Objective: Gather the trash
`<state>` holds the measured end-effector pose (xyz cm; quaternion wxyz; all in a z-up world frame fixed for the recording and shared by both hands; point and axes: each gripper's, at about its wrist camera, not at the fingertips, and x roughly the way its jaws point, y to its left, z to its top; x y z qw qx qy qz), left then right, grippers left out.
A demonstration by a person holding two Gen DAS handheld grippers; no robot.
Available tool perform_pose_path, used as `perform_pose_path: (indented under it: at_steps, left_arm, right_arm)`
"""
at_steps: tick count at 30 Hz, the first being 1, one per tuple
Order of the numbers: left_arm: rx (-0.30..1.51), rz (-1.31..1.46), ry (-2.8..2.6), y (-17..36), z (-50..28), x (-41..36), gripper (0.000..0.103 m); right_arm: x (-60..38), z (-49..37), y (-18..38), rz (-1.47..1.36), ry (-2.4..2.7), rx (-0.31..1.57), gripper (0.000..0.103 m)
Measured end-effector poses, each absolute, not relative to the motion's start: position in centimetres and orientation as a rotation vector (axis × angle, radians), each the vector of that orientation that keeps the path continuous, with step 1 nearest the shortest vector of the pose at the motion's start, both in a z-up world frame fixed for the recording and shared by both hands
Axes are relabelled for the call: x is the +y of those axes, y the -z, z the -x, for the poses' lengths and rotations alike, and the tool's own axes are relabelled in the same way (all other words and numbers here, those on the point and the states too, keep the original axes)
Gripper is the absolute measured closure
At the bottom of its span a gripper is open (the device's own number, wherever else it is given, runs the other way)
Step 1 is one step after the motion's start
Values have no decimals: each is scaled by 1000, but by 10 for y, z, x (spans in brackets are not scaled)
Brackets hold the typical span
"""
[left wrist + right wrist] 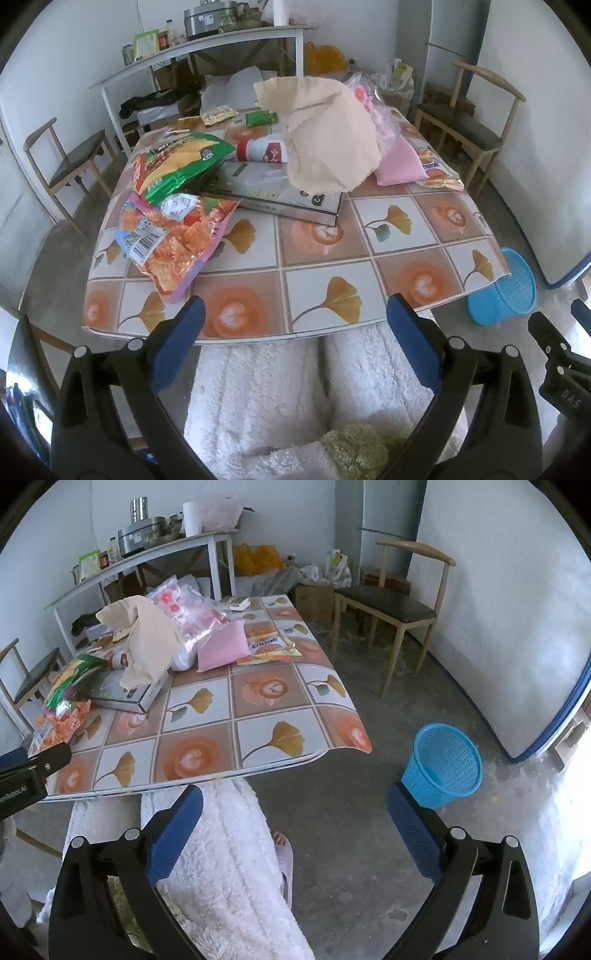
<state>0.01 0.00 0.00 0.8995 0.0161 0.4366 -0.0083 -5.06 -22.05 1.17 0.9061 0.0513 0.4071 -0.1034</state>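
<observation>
Jaws of left gripper [295, 317] wide apart, empty, tilted down over near desk [332, 258] edge. Right gripper [295, 805] same: wide, empty, angled at floor beside desk. Snack bags [173, 236], box [273, 192], crumpled paper [328, 136] piled on desk; blue basket [443, 764] on floor.

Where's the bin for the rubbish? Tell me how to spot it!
Find the big table with the orange and leaf-patterned cloth. Look down at the grey floor just past its near right corner, toward the white wall. There stands the blue basket, upright and open at the top; it is the only bright blue, mesh-sided thing on the floor, apart from the wooden chairs.
</observation>
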Motion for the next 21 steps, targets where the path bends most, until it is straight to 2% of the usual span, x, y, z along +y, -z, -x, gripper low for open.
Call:
perform_pose_path:
  at_steps: [21]
  left_arm:
    - [904, -3, 11, 0, -2, 7, 9]
  right_arm:
    - [-214, 47, -19, -93, 209, 829, 6]
